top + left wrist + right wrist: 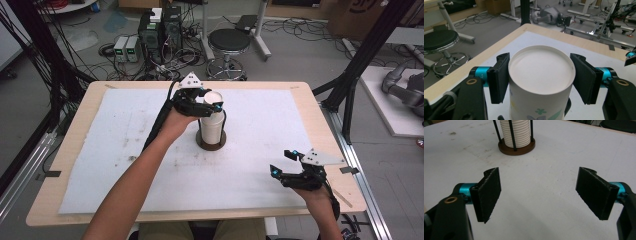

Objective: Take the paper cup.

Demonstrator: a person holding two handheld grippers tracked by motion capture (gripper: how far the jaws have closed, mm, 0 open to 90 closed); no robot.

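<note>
In the high view, the left gripper [209, 102] grips the top paper cup [212, 100] of the stack in the round holder [211, 142] at the mat's middle. In the left gripper view, its pads [499, 77] pinch the upturned cup [541, 82]: grasped, not yet lifted. In the right gripper view, the right gripper [537, 195] hangs spread, near the holder [516, 147].

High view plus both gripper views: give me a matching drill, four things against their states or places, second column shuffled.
Things:
1. left gripper
2. right gripper
3. white paper cup stack
4. round brown wooden base

States or places:
A. jaws wide apart over bare white mat
B. under the cup stack, with thin black rods rising from it
C. jaws either side of the top cup's rim
D. upright at the middle of the table

Pairs: 1-C, 2-A, 3-D, 4-B
</note>
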